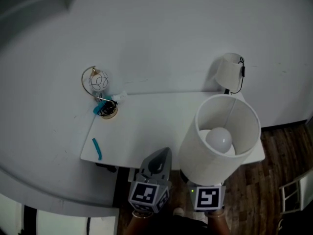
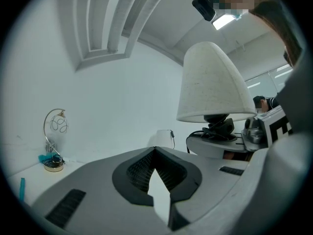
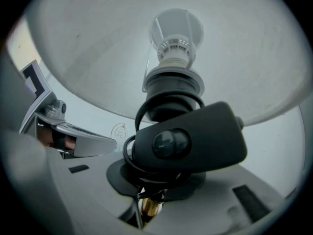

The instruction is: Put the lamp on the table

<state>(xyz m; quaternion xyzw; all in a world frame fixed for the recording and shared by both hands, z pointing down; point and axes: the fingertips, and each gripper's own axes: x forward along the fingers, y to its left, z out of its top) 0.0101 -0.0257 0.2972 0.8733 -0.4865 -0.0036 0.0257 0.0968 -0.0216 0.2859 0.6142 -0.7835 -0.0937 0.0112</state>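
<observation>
The lamp (image 1: 195,155) has a white drum shade with a round bulb (image 1: 219,139) inside. It hangs upright over the front right corner of the white table (image 1: 156,126). My right gripper (image 3: 149,204) is shut on the brass stem (image 3: 150,207) below the shade. The black cord and its inline switch (image 3: 188,143) are bunched on top of the jaws. In the head view the shade hides these jaws. My left gripper (image 1: 157,161) is just left of the lamp at the table's front edge, shut and empty. The lamp (image 2: 210,82) also stands at the right of the left gripper view.
A small gold wire lamp (image 1: 99,84) stands at the table's back left corner. A small white-shaded lamp (image 1: 228,68) with a black cord is at the back right. A teal strip (image 1: 97,148) lies near the front left edge. Wood floor (image 1: 274,180) is to the right.
</observation>
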